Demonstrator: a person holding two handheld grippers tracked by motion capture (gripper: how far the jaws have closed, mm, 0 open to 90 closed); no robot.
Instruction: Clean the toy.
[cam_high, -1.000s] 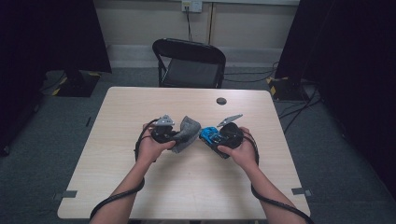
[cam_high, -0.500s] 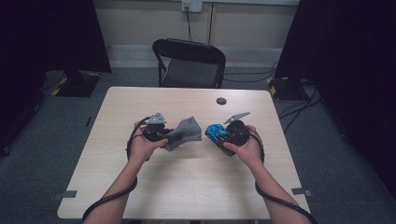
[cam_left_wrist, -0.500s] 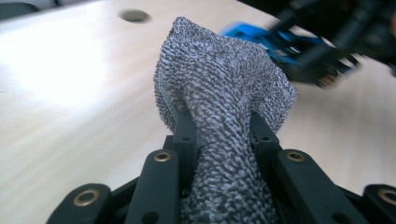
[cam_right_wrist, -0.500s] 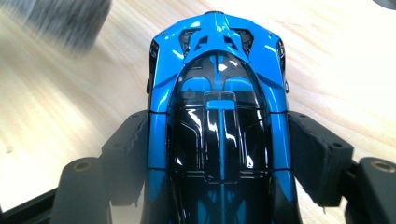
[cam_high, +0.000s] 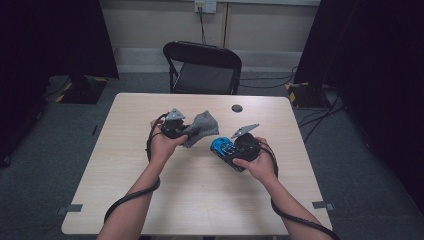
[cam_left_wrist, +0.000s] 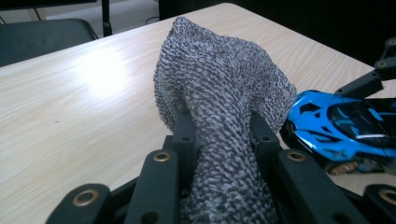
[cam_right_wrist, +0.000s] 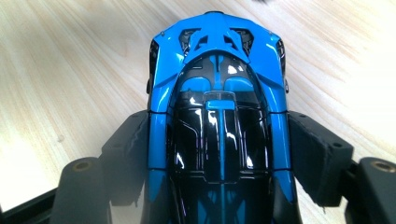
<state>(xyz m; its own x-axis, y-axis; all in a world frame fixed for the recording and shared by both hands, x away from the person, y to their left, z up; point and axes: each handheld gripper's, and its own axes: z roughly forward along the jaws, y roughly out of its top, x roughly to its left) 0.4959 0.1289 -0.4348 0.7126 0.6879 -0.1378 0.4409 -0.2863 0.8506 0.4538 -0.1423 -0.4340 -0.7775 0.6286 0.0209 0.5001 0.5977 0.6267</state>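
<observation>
One cloth (cam_high: 201, 128), one toy car (cam_high: 222, 147), two grippers, one table (cam_high: 125, 165), one chair (cam_high: 202, 67), one small black disc (cam_high: 237, 108).

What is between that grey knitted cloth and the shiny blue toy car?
Nothing visible: only open air above the wooden table separates the grey knitted cloth in the left gripper from the blue toy car in the right gripper.

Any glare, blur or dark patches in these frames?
Left gripper view: bright glare patch on the table, grey cloth sharp. Right gripper view: highlights on the blue toy car. High view: room edges dark, slightly soft.
</observation>
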